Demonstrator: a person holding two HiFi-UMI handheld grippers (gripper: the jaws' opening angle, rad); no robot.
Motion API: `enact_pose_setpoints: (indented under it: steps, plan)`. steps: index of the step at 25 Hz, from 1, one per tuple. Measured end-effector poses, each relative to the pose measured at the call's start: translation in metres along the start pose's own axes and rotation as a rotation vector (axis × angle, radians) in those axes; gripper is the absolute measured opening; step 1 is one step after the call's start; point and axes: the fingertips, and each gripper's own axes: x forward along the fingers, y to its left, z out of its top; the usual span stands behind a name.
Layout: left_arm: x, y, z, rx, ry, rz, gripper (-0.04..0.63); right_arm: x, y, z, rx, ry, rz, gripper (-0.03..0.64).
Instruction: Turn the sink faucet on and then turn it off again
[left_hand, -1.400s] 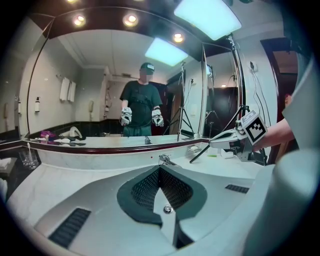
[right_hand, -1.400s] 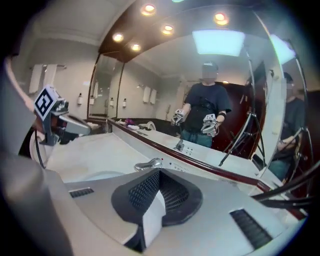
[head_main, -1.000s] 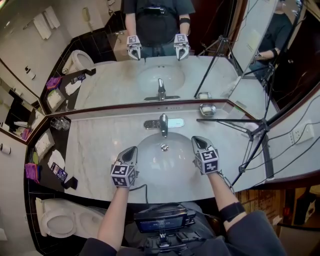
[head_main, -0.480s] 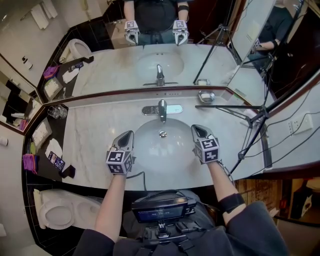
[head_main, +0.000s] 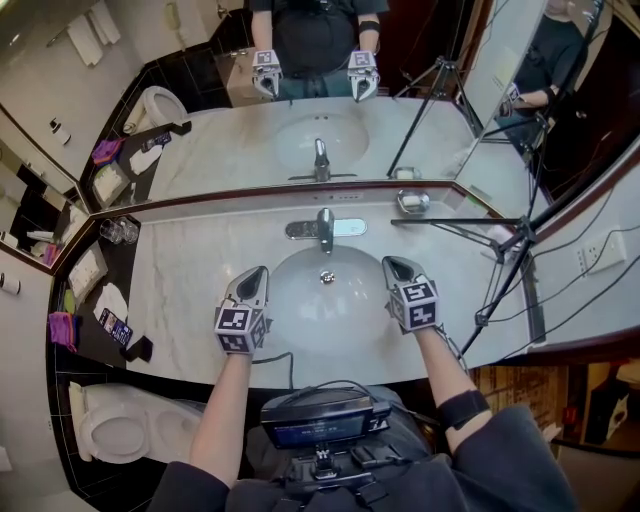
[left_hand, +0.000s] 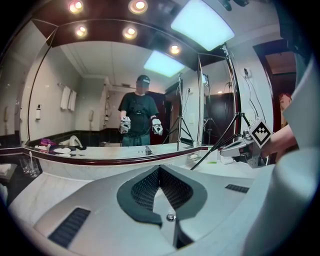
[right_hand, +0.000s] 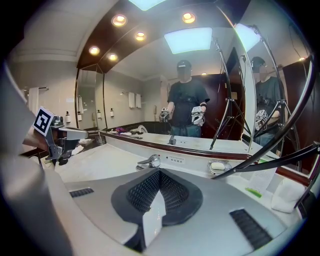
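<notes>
Chrome single-lever sink faucet (head_main: 325, 230): stands on pale marble surface (head_main: 185, 285); no water seen running.
White oval basin (head_main: 300, 305): directly in front of faucet.
Left tongs (head_main: 262, 271): together, empty, front-left of faucet, apart from it.
Right tongs (head_main: 390, 263): together, empty, front-right of faucet, apart from it.
Progress, judged: lever untouched; turning on and off both apparently remain.

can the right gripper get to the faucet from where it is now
Probably yes: the right gripper hovers shut at the edge of the sink, with only open basin between it and the faucet.
</notes>
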Motion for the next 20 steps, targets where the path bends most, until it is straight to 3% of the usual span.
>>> enact_pose_setpoints:
  steps: [5,9,14,18,20]
  plan:
    - [0.012,-0.006,0.001,0.038,0.013,-0.023,0.038,0.005,-0.005,0.002,0.004,-0.011,0.002,0.020]
    - [0.031,-0.019,0.000,0.165,0.053,-0.072,0.084,0.011,-0.012,0.002,0.019,-0.009,-0.001,0.020]
    - [0.065,-0.030,-0.018,0.409,0.117,-0.111,0.171,0.020,-0.018,-0.002,0.033,0.002,-0.001,0.020]
    - [0.095,-0.047,-0.023,0.676,0.128,-0.138,0.257,0.026,-0.024,-0.008,0.045,0.020,-0.012,0.020]
    - [0.112,-0.054,-0.030,0.788,0.126,-0.161,0.265,0.027,-0.028,-0.010,0.051,0.027,-0.020,0.020]
